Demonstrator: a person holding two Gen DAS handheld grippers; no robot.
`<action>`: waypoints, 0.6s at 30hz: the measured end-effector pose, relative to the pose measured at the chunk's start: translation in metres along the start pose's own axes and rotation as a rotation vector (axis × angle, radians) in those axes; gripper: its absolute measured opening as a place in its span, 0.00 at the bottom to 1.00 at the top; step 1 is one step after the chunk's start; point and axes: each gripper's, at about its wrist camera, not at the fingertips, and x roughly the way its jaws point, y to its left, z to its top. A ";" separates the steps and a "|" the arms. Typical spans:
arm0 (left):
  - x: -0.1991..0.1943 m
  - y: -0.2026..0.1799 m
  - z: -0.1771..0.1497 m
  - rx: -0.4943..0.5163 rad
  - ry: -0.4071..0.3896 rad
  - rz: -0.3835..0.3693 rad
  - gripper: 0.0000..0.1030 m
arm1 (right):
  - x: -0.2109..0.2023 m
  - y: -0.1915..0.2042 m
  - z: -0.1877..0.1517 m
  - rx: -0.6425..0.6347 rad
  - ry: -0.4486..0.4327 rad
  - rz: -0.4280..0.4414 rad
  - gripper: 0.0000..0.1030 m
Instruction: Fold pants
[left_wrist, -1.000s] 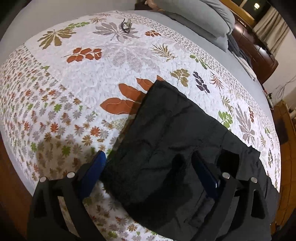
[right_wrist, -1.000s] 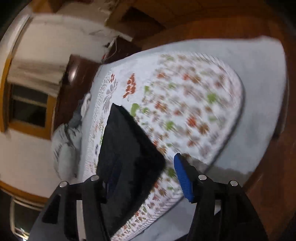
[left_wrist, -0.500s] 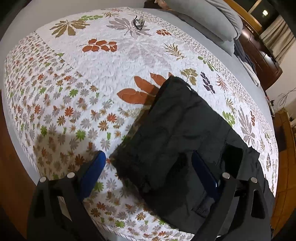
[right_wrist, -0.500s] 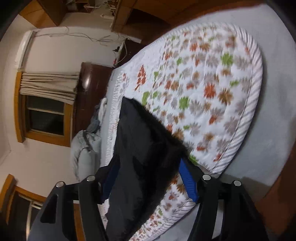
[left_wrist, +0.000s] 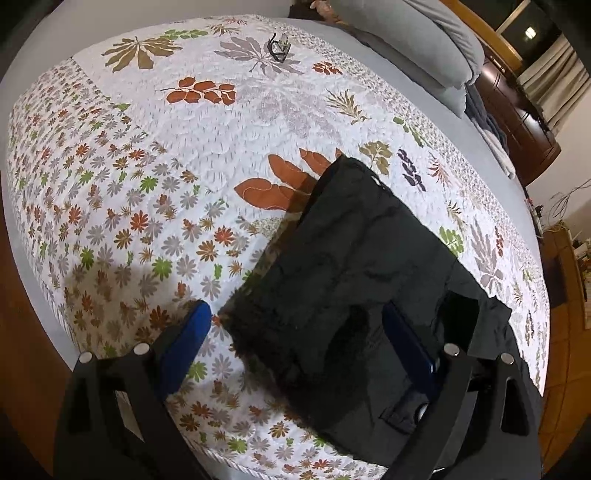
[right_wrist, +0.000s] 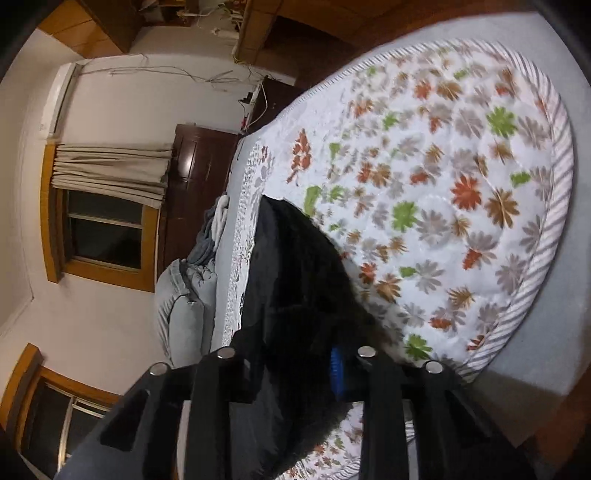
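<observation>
Black pants (left_wrist: 354, 280) lie folded on a white quilt with a leaf print (left_wrist: 192, 155), near the bed's front edge. My left gripper (left_wrist: 295, 332) is open and hovers over the near end of the pants, its blue fingers (left_wrist: 184, 339) wide apart, one over the quilt and one over the cloth. In the right wrist view the pants (right_wrist: 295, 280) run between the fingers. My right gripper (right_wrist: 295, 365) is shut on the pants' edge, with a blue pad (right_wrist: 335, 369) showing against the cloth.
A pair of glasses (left_wrist: 277, 46) lies on the far part of the quilt. Grey pillows (left_wrist: 413, 40) and a dark wooden cabinet (left_wrist: 517, 110) stand beyond the bed. The bed's striped rim (right_wrist: 554, 236) and the wooden floor are close by.
My right gripper has moved onto the pants' edge and shut on it. My left gripper has drawn back a little and stays open.
</observation>
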 end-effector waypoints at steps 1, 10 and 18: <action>-0.002 0.000 0.000 -0.001 -0.003 -0.006 0.91 | -0.001 0.007 -0.001 -0.016 -0.005 -0.007 0.23; -0.017 0.000 -0.004 -0.004 -0.014 -0.078 0.91 | -0.003 0.097 -0.010 -0.199 -0.018 -0.041 0.21; -0.025 0.008 -0.009 -0.026 0.019 -0.158 0.91 | 0.012 0.195 -0.034 -0.396 0.009 -0.061 0.20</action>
